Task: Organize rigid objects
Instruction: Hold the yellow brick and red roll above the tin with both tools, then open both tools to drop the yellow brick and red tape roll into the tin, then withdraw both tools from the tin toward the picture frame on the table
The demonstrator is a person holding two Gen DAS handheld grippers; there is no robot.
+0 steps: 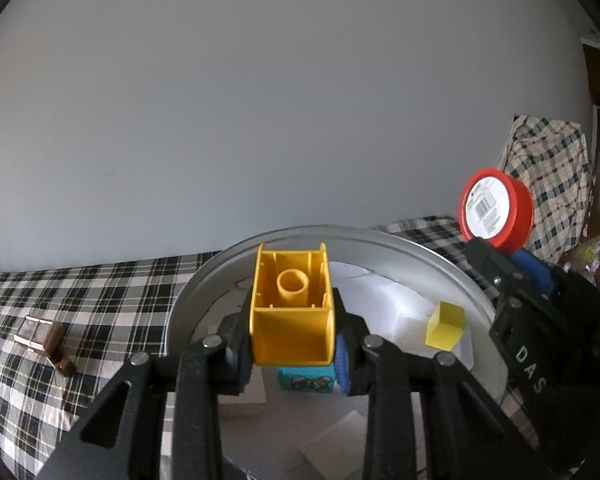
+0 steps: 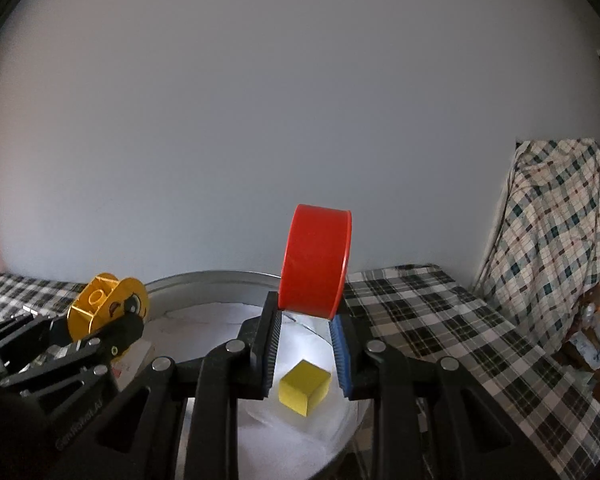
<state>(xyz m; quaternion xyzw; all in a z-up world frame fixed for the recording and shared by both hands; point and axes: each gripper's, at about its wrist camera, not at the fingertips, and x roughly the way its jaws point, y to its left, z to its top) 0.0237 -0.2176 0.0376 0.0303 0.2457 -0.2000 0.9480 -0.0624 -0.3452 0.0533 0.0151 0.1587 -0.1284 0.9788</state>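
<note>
My left gripper (image 1: 294, 336) is shut on a yellow hollow toy block (image 1: 292, 304), its open underside with a round tube facing the camera; the right wrist view shows the same yellow block (image 2: 108, 304) at the left with a cartoon face. My right gripper (image 2: 306, 320) is shut on a red round container (image 2: 316, 260), held on edge; the left wrist view shows that red container (image 1: 496, 208) with a white barcode label. Both hang above a round metal basin (image 1: 440, 256) lined with white paper. A small yellow cube (image 2: 305, 387) and a teal picture block (image 1: 306, 379) lie in it.
The basin (image 2: 220, 280) sits on a black-and-white plaid cloth (image 1: 80, 304). A small brown wooden piece (image 1: 46, 338) lies on the cloth at the left. A plaid-draped object (image 2: 556, 232) stands at the right, with clutter beside it. A plain grey wall is behind.
</note>
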